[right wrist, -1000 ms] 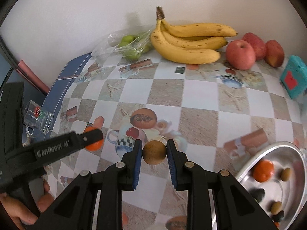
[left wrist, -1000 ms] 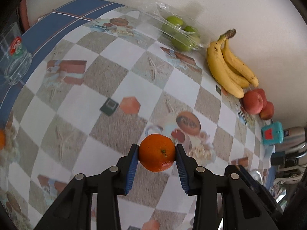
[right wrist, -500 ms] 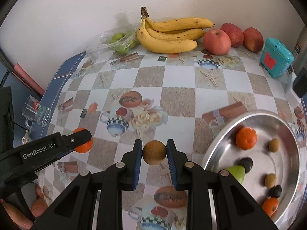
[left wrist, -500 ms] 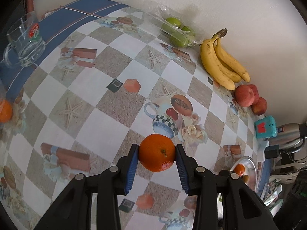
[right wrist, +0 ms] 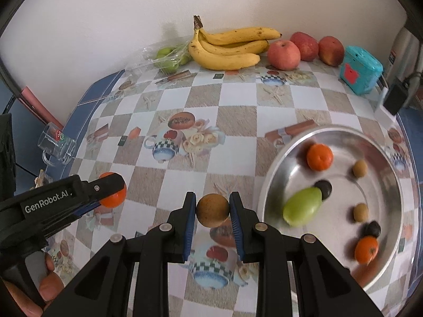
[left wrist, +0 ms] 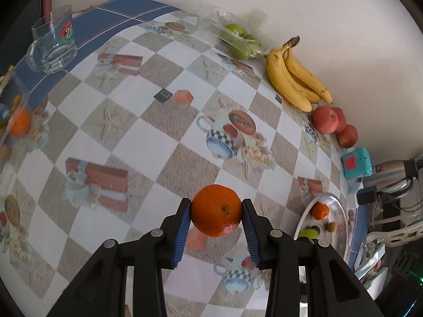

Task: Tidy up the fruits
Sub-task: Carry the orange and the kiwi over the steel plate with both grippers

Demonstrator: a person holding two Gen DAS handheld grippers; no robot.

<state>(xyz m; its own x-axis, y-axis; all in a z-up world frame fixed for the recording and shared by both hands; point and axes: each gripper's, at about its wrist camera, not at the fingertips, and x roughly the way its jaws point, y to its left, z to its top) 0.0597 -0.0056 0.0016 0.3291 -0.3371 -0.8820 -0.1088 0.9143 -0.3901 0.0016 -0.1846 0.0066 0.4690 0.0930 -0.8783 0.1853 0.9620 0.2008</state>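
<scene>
My left gripper (left wrist: 216, 218) is shut on an orange (left wrist: 216, 214) and holds it above the checked tablecloth; it also shows in the right wrist view (right wrist: 112, 191) at the left. My right gripper (right wrist: 213, 211) is shut on a small round brown fruit (right wrist: 212, 210), just left of the metal bowl (right wrist: 267, 185). The bowl holds two oranges (right wrist: 319, 156), a green fruit (right wrist: 302, 206) and several small brown and dark fruits. The bowl also shows at the right of the left wrist view (left wrist: 341, 211).
Along the back wall lie a bag of green fruit (right wrist: 169, 58), bananas (right wrist: 230, 49), three red apples (right wrist: 284, 54) and a teal box (right wrist: 361, 70). A glass mug (left wrist: 54, 45) stands at the table's left edge. A clear container with an orange (left wrist: 18, 122) is at far left.
Both grippers have pulled back and moved right with their fruit still held. The metal bowl has come fully into the right wrist view, and into the left wrist view.
</scene>
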